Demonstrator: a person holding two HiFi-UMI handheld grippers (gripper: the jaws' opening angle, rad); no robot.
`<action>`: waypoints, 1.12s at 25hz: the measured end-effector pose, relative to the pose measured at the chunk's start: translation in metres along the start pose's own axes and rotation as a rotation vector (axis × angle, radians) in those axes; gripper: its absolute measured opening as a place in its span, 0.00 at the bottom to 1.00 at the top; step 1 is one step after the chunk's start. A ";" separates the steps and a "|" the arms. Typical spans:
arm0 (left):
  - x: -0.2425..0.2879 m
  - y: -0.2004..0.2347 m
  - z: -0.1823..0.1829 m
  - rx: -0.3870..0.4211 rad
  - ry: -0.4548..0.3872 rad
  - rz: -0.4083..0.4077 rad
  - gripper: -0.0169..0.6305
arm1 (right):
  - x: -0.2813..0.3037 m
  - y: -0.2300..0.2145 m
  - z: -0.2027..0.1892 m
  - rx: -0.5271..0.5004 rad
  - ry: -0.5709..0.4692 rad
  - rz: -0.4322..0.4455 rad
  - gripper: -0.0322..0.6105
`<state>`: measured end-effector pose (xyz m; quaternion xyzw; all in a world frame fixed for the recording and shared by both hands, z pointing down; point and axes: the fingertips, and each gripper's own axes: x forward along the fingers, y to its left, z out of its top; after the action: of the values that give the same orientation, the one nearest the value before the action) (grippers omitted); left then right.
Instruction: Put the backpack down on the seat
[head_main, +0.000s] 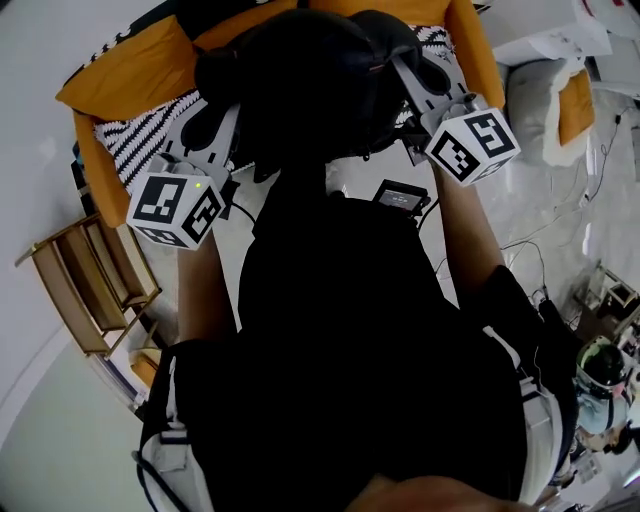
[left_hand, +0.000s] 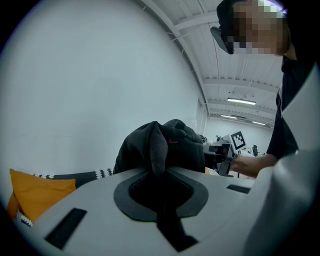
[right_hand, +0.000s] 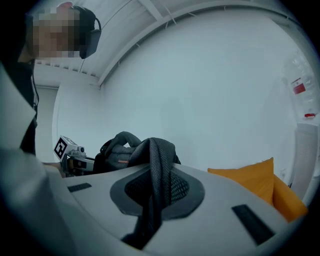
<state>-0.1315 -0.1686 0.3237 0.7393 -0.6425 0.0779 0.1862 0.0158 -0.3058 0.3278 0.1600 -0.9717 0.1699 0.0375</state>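
left tool (left_hand: 159, 176) and right tool (right_hand: 151, 186) each clamp shut on a strap (right_hand: 159, 150) of the black backpack (head_main: 300, 85), hanging it evenly above the orange seat (head_main: 120, 70) for lowering

Black top (head_main: 380, 360), grey-bodied left gripper (left_hand: 160, 167) and right gripper (right_hand: 156, 172), each with white, black-patterned marker cube (head_main: 175, 210)
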 end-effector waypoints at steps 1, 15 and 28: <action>0.005 0.008 -0.001 -0.006 0.006 0.010 0.08 | 0.010 -0.004 -0.002 0.006 0.011 0.010 0.12; 0.080 0.126 -0.032 -0.057 0.113 0.069 0.08 | 0.140 -0.061 -0.045 0.148 0.087 0.104 0.12; 0.147 0.199 -0.098 -0.176 0.229 0.074 0.08 | 0.214 -0.114 -0.116 0.230 0.221 0.084 0.12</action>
<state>-0.2906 -0.2885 0.5004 0.6823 -0.6480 0.1119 0.3195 -0.1480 -0.4313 0.5003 0.1026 -0.9416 0.2981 0.1185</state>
